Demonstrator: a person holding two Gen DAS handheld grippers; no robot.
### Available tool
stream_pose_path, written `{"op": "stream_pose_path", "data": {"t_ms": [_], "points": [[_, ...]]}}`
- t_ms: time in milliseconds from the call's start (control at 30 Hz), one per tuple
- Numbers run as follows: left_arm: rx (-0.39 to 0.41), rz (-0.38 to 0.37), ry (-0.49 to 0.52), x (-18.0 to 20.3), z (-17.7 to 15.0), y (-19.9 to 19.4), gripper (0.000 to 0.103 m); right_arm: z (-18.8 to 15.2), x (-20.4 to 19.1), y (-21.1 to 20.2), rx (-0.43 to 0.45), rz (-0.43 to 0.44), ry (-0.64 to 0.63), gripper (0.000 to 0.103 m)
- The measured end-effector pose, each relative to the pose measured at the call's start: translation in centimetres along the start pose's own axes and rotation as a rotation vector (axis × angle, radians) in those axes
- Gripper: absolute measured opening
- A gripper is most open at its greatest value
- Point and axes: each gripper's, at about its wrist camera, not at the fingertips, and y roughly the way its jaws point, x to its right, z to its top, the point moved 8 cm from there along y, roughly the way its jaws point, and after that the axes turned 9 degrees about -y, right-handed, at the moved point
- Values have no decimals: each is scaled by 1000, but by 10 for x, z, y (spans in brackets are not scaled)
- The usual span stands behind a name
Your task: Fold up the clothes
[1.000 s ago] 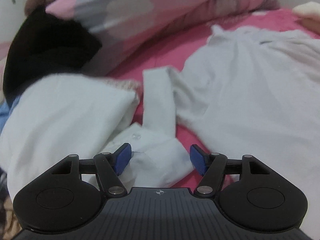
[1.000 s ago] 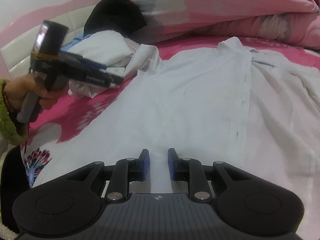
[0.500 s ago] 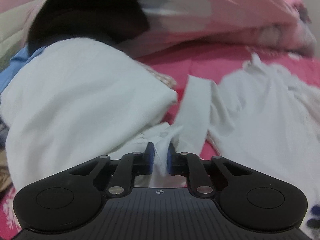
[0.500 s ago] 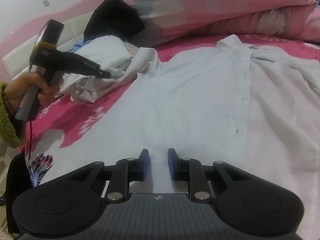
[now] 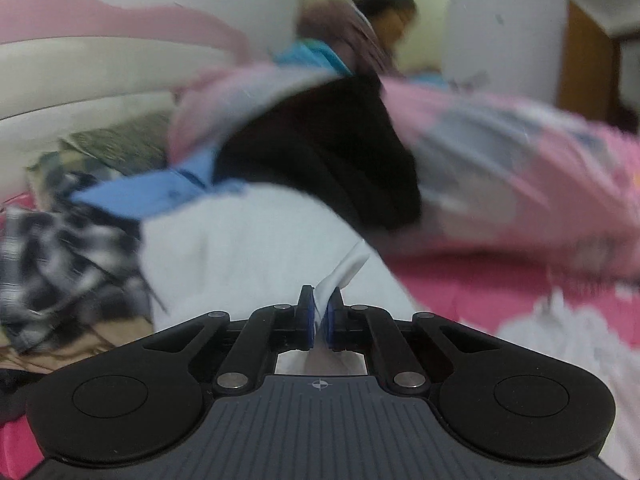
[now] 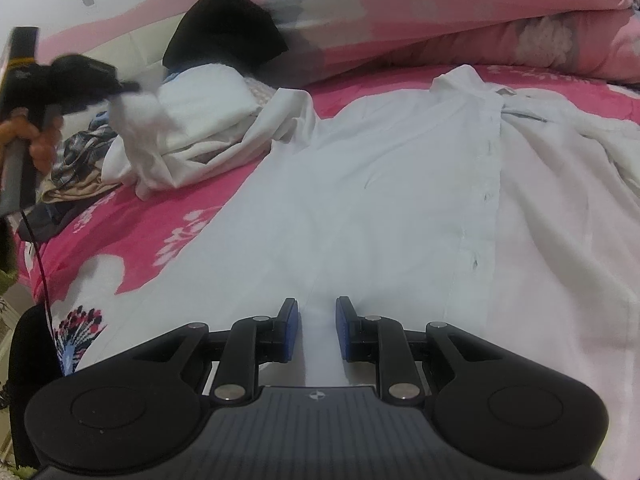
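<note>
1. Pinching thin white cloth: left gripper (image 5: pixel 319 318) has its jaws pressed together on a sleeve cuff (image 5: pixel 344 270) of the white shirt (image 6: pixel 380 184). In the right wrist view the left gripper (image 6: pixel 120 88) sits at 10 o'clock, raised, with the sleeve (image 6: pixel 140 128) hanging off it.
2. Right gripper (image 6: pixel 316 330): jaws partly spread, a ridge of shirt hem between the pads. Looks like a light grip on bunched fabric, but I cannot tell if the pads actually press.
3. Shirt lies button side up on the pink bed sheet (image 6: pixel 168 216), collar (image 6: pixel 460 76) at 1 o'clock, button placket (image 6: pixel 486 196) running down toward 5 o'clock.
4. Other clothes piled at 9–10 o'clock beside the lifted sleeve: folded white garment (image 6: pixel 208 100), plaid item (image 6: pixel 80 148).
5. Handling, my read: light, limp, no stiffness, so it drapes and drags whatever lies under it. Best holds are doubled edges: cuff, hem, shoulder seam. Single layers may slip from the pads.
</note>
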Motion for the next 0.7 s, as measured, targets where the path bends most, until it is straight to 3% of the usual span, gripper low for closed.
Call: {"op": "stream_pose_path", "data": {"t_ms": [200,333,533,700], "points": [[149,7,-143,-28,53,-14,4,1,-1,1,-14,-15,-5,22],[172,-15,-189,-35,85,-8,4,2,-3,3,-26,-26,-15,22],[175,-27,-223,-14,138,9,4,2,-2,4,-28,-35,-12,22],[226,66,-232,-19,165,14,4,3,-3,5,-29,-35,-13,23]]}}
